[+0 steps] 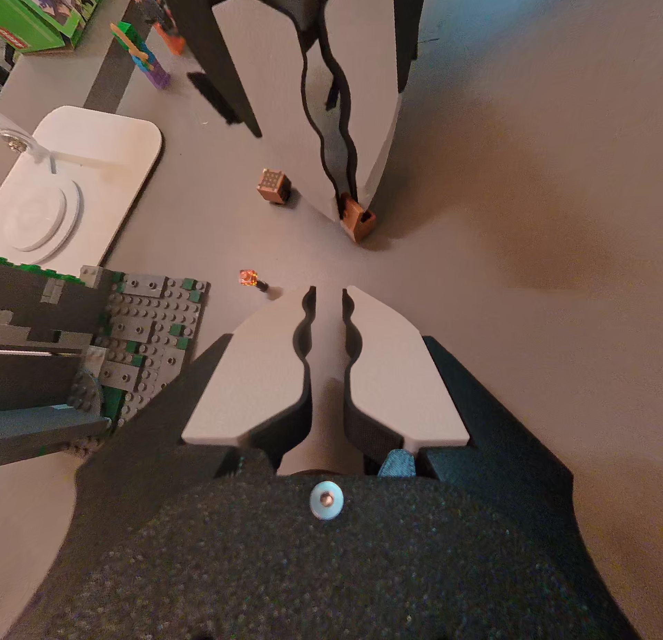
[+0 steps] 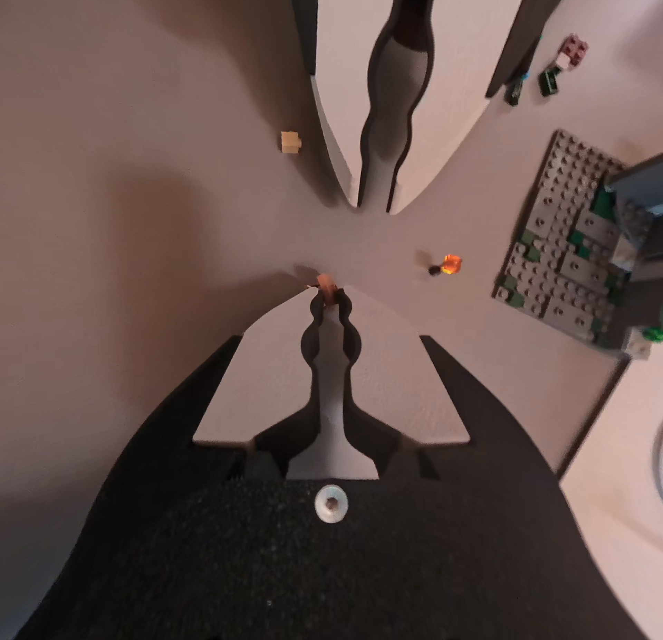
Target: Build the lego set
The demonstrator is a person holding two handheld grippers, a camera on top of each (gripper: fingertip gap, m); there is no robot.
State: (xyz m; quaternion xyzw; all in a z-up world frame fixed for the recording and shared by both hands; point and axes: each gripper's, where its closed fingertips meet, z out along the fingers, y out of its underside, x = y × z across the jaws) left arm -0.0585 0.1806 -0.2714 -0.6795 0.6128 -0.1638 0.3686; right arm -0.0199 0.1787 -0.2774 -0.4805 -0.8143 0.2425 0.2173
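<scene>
Left gripper (image 1: 328,290): fingers a narrow gap apart, nothing between them, over bare table (image 1: 502,335).
Torch piece (image 1: 248,277): just ahead-left of the left tips; clear orange cube on a thin black stem. Judged light and prone to roll; best taken across the cube, not the stem.
Right gripper (image 2: 328,292): nearly closed, pinching a small brown brick (image 2: 327,288) at the very tips, brick touching or just above the table.
Brown brick, handling: judged rigid, light, smooth-sided; shallow tip hold may let it pivot.
Build (image 1: 143,335): grey studded baseplate, left of the left gripper.
Tan cube (image 1: 273,185): farther ahead, loose.
Minifigures (image 1: 143,53): far left, by the green box (image 1: 43,16).
</scene>
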